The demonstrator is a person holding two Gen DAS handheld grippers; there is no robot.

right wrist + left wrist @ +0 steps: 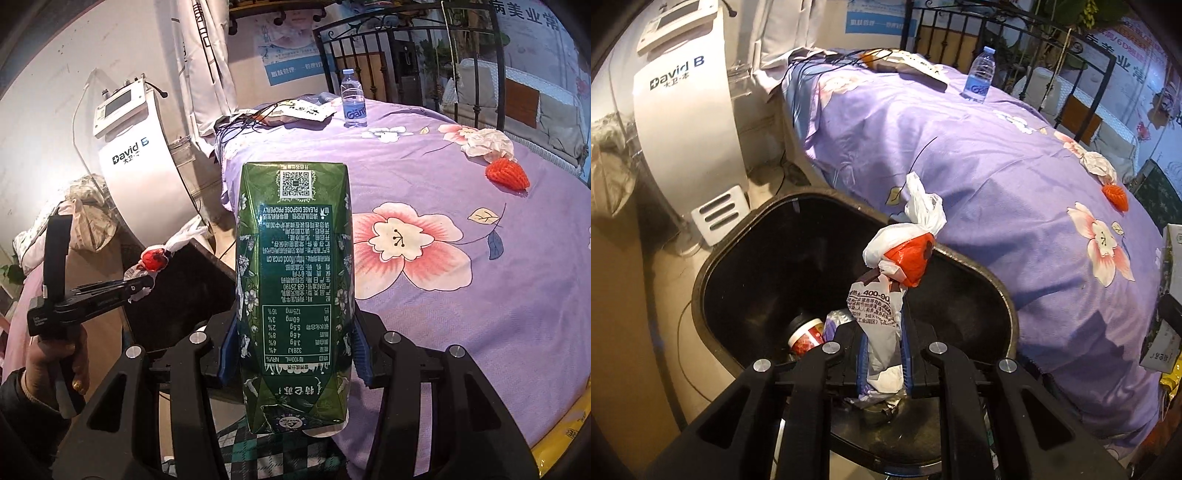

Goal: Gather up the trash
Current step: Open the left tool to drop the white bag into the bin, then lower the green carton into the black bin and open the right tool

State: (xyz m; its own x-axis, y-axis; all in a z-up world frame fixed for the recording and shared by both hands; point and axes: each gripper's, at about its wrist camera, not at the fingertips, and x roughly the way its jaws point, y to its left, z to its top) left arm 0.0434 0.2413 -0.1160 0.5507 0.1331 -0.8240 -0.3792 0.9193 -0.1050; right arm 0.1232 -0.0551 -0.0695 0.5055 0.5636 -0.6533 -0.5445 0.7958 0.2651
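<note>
At the far left stood the white David B machine, and near it my left claw was clenched on a knotted white plastic bag with something red inside, held over the open black bin where a red-and-white cup lay. To the right, my right claw gripped a green milk carton above the near edge of the purple flowered bedspread. Farther off on it stood a water bottle, then a crumpled tissue touching a red foam net at the far right
</note>
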